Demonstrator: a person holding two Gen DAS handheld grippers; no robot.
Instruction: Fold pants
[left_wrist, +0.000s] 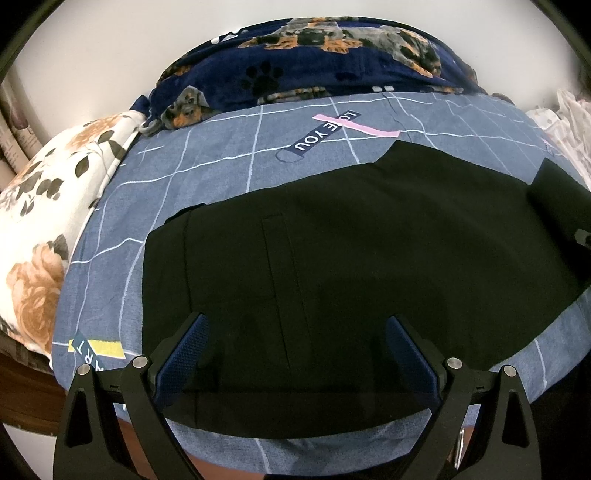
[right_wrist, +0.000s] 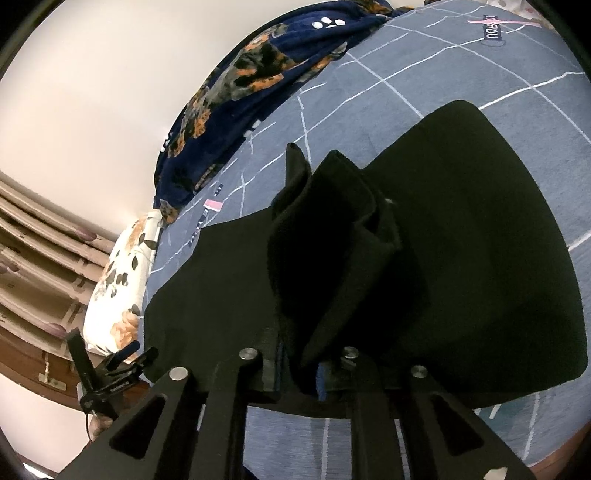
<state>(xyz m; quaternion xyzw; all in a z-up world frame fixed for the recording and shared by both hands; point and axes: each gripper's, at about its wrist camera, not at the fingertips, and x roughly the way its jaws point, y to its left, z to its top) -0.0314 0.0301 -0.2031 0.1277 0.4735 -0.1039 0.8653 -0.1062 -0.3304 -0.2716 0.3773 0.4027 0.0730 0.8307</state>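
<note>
Blue-padded left gripper (left_wrist: 295, 354): jaws wide, nothing gripped, pants beneath.
Right gripper (right_wrist: 301, 365): narrow, pinching a raised fold.
Pants (left_wrist: 369, 258): black, flat on bedsheet (left_wrist: 207, 162), fingers toward 12 o'clock.

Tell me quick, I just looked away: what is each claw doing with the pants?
Left claw: open, over the flat black pants, gripping nothing.
Right claw: nearly shut on a bunched fold of the pants.

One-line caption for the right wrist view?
Right gripper pinches a raised fold of black pants over the blue grid bedsheet.
</note>
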